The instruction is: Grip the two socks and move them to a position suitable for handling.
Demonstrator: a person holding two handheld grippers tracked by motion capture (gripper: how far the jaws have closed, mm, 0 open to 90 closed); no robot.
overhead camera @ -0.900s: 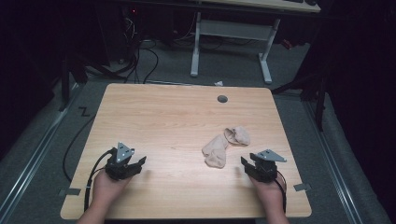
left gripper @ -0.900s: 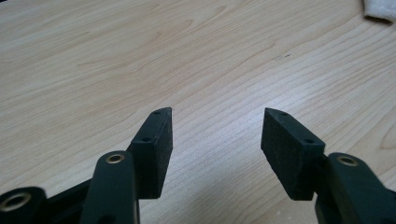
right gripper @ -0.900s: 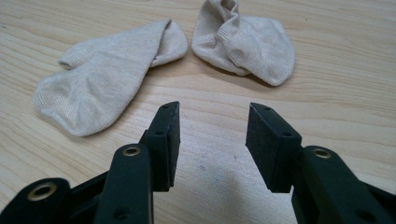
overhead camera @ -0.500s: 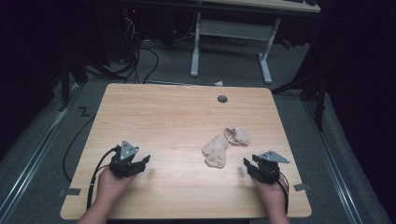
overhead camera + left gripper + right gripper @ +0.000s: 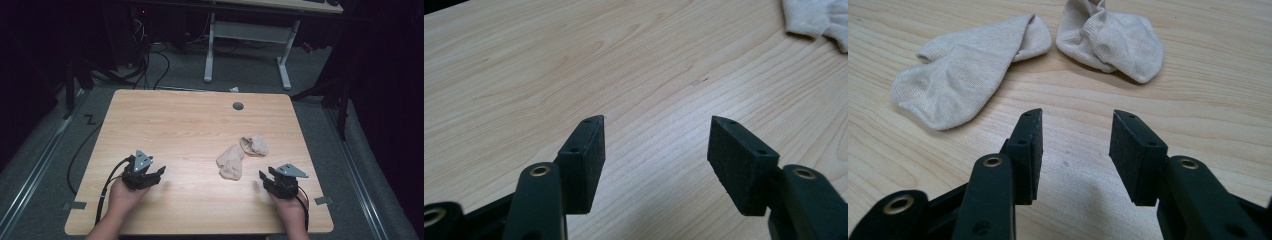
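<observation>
High view: a wooden table (image 5: 175, 125) carries two beige socks, both on its right half and nearer the front edge than the back. The near sock (image 5: 230, 161) lies crumpled and slanted, its one end touching or just beside the far sock (image 5: 254, 145), which sits bunched a little closer to the right edge. The left gripper (image 5: 159, 172) rests low over the front left part of the table, held by a hand (image 5: 125, 195) that comes in over the front edge, and it points toward the socks, well apart from them. The right gripper (image 5: 263, 176) sits near the front right corner, held by the other hand (image 5: 289, 207), with its jaws aimed at the near sock and close beside it, not touching. In the left gripper view the jaws stand wide apart with only bare wood between them, and a bit of sock (image 5: 819, 20) shows at the upper right corner. In the right gripper view the jaws are also spread and released, nothing between the pads; the near sock (image 5: 968, 70) lies flat ahead to the left and the far sock (image 5: 1113, 37) ahead to the right. A small round grommet (image 5: 238, 106) sits in the table near the back edge.
</observation>
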